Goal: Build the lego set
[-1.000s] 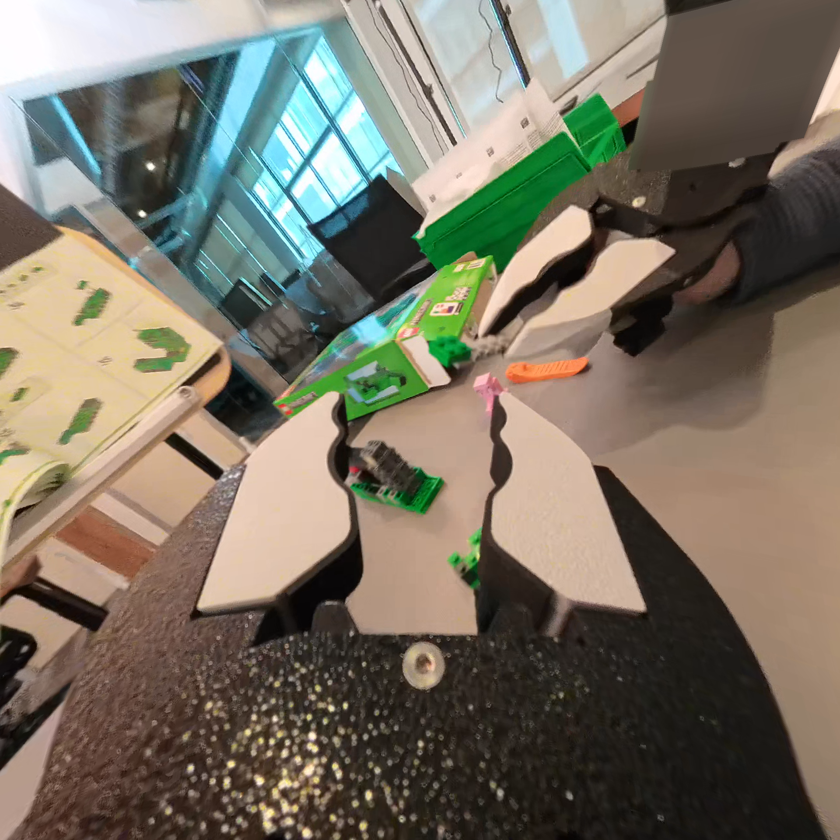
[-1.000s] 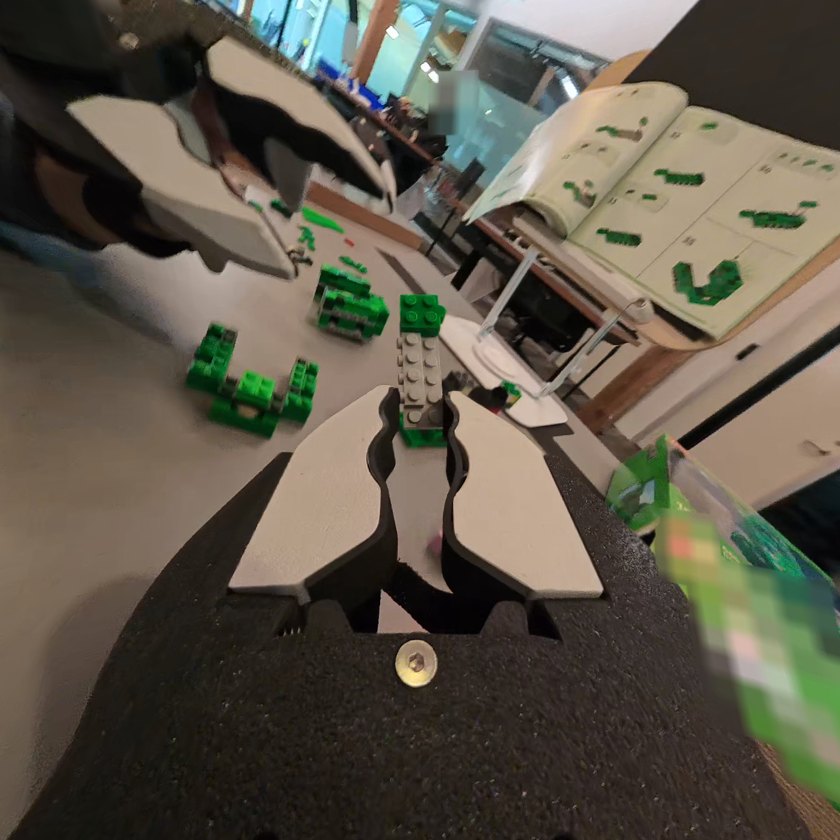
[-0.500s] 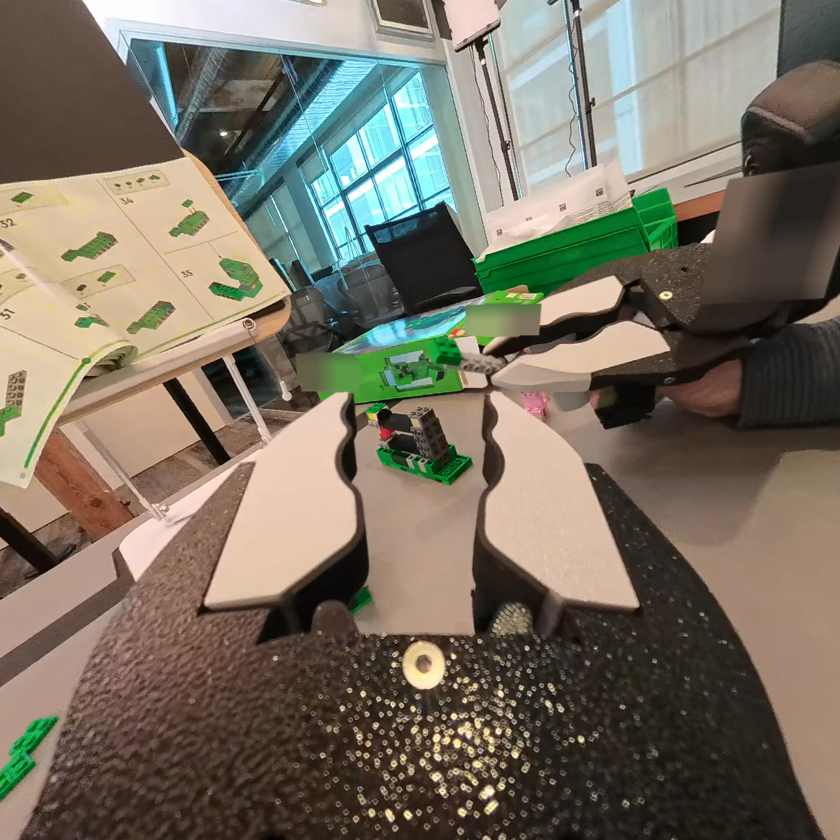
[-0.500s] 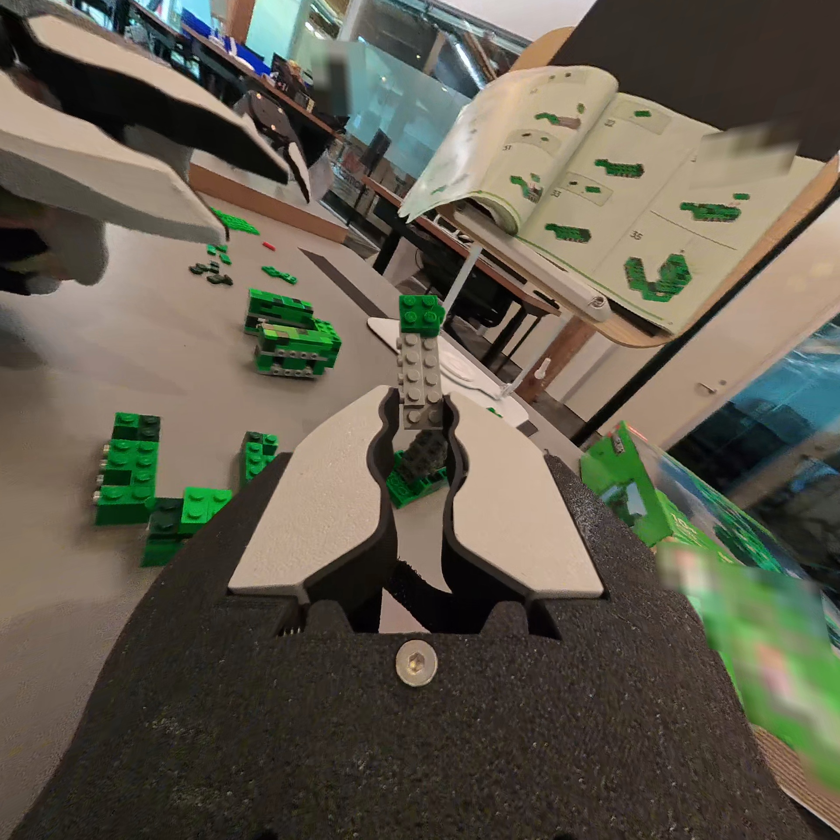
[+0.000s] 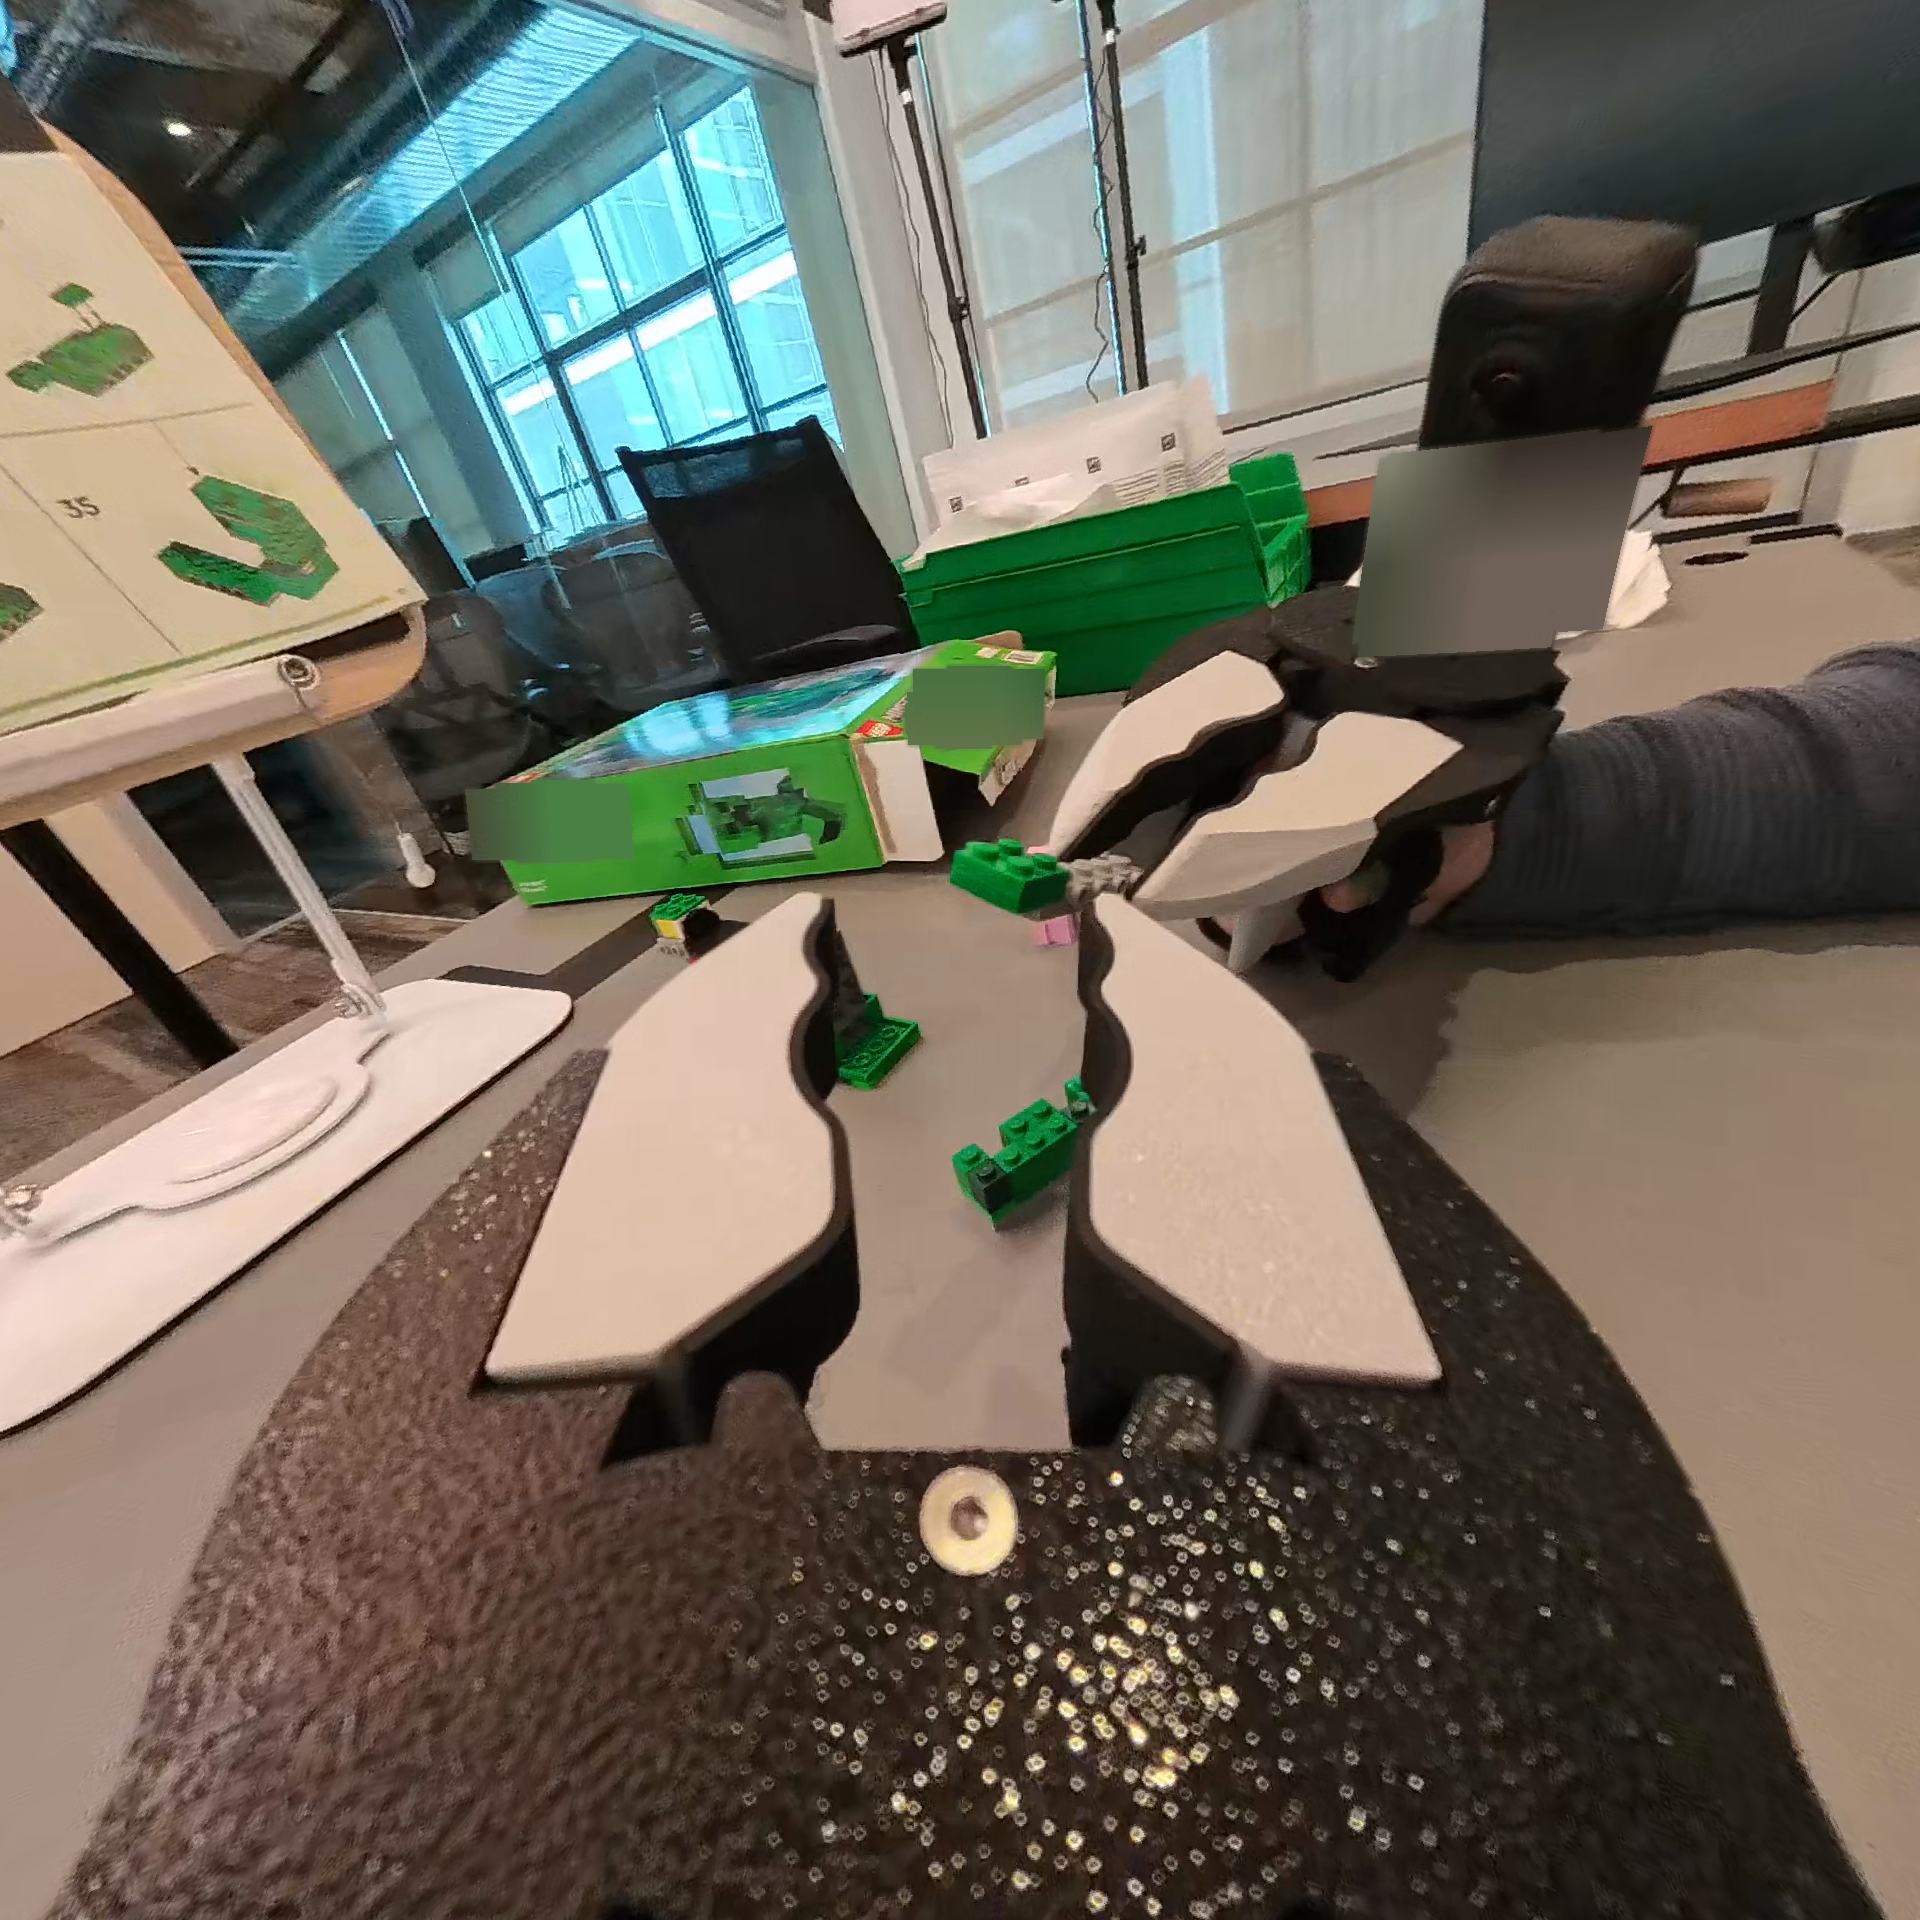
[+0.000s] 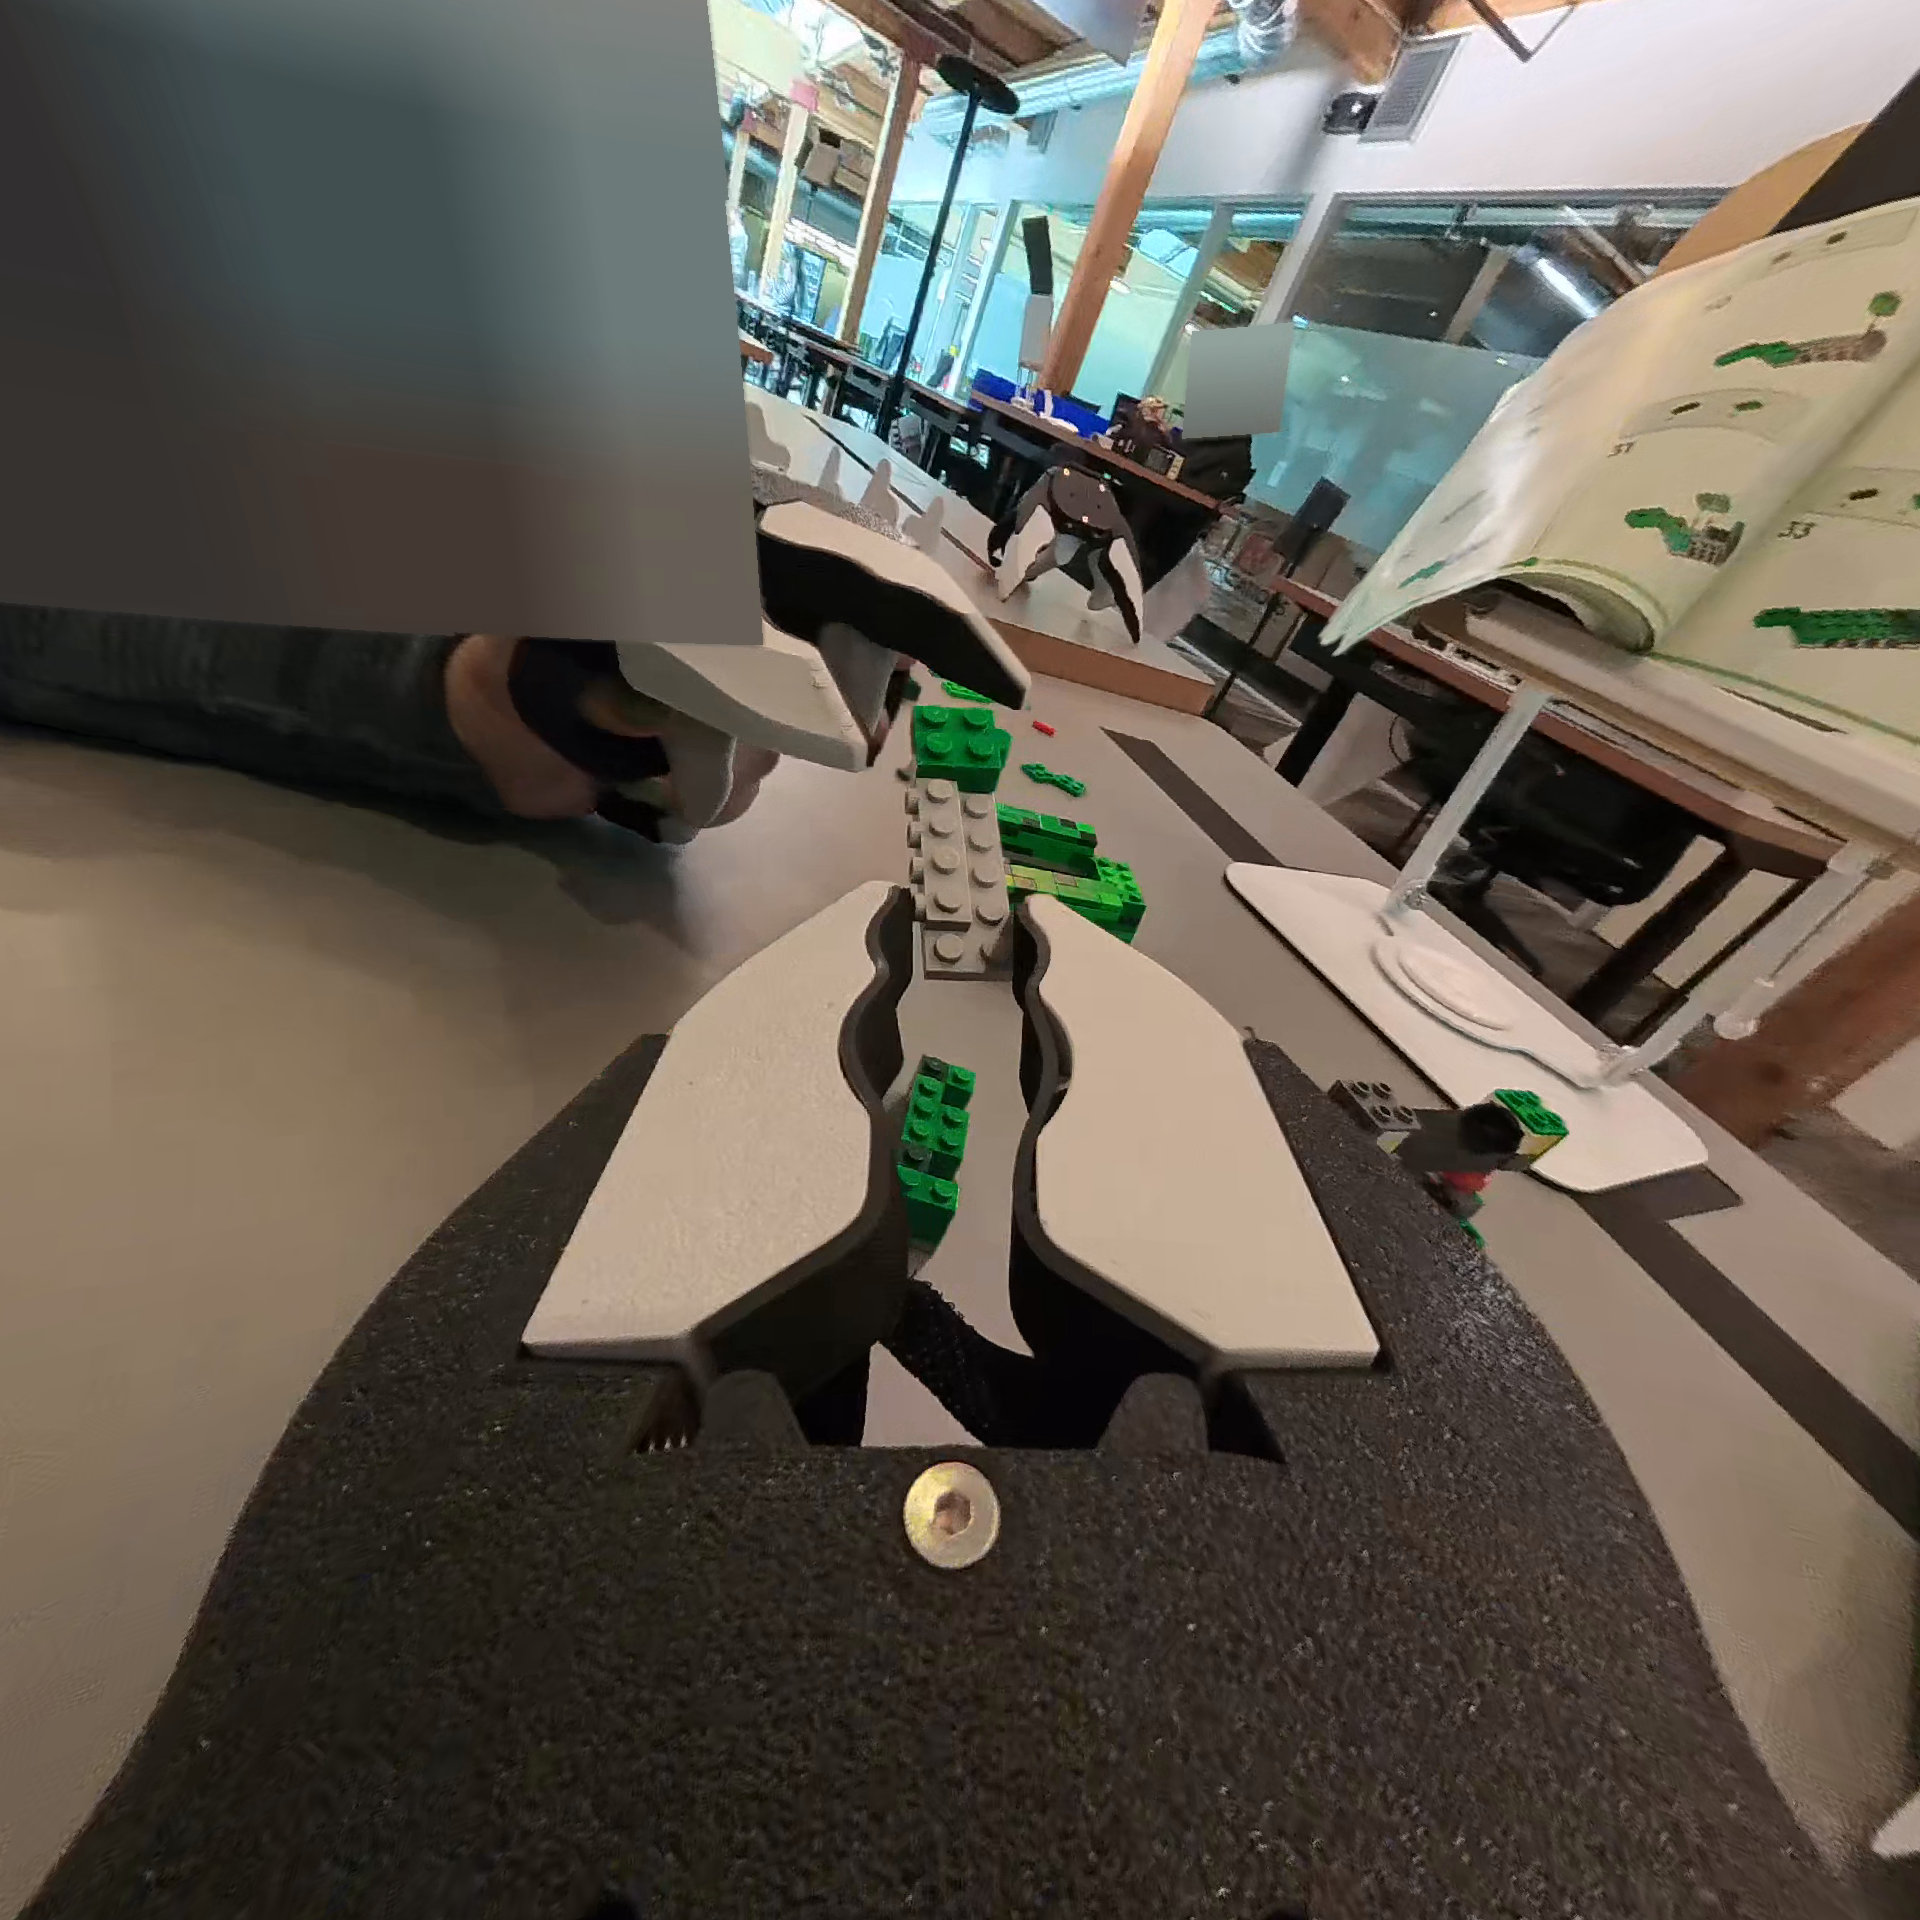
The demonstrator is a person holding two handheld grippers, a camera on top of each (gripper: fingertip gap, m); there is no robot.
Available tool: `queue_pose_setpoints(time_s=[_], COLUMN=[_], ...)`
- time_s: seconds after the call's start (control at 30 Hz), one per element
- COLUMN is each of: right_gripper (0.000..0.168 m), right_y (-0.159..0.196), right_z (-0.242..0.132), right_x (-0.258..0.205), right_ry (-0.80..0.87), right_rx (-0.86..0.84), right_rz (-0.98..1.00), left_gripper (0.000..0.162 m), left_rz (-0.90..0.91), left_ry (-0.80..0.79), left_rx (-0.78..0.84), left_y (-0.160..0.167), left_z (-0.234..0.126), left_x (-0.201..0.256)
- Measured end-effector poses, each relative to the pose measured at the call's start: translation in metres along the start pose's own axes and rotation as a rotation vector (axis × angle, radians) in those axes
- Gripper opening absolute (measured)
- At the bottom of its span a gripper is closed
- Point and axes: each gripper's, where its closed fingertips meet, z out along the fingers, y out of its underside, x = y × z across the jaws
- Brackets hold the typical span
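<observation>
My right gripper (image 6: 956,925) is shut on a long grey plate (image 6: 951,873) with a green brick (image 6: 961,743) on its far end, held above the table. It also shows in the left wrist view (image 5: 1117,883), with the green brick (image 5: 1013,873) pointing at my left gripper. My left gripper (image 5: 961,935) is open and empty, low over the table. A green stepped piece (image 5: 1023,1143) lies between its fingers, and a dark and green assembly (image 5: 868,1039) lies by its left finger. The left gripper's fingers (image 6: 790,707) hang just beyond the green brick.
The grey table (image 5: 1610,1195) also carries the green set box (image 5: 727,790), a pink piece (image 5: 1055,930), a small yellow-green block (image 5: 681,920), green sub-builds (image 6: 1070,873) and a dark piece (image 6: 1455,1132). The instruction booklet (image 6: 1714,468) rests on a white stand (image 6: 1455,997). A green bin (image 5: 1091,582) stands behind. Across from one pair of fingers to the other is roughly 4 cm.
My left gripper has swung and dropped lower, so the green stepped piece now lies between its fingers. My right gripper, still holding the grey plate, has come closer to it.
</observation>
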Motion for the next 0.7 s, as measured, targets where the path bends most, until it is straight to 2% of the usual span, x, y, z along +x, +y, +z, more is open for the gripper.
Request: queue_pose_setpoints(time_s=[0.5, 0.6, 0.7], right_gripper=[0.016, 0.016, 0.016], right_y=[-0.002, -0.009, -0.015], right_z=[-0.002, -0.004, -0.009], right_x=[-0.002, -0.001, 0.001], right_ry=[-0.062, -0.086, -0.122], right_rx=[0.018, 0.067, 0.122], right_rz=[0.067, 0.149, 0.254], left_gripper=[0.038, 0.039, 0.039], left_rz=[-0.047, -0.057, 0.037], left_ry=[0.070, 0.070, 0.030], left_rx=[0.005, -0.003, -0.001], left_y=[0.002, 0.003, 0.000], left_z=[0.002, 0.002, 0.001], left_x=[0.006, 0.006, 0.005])
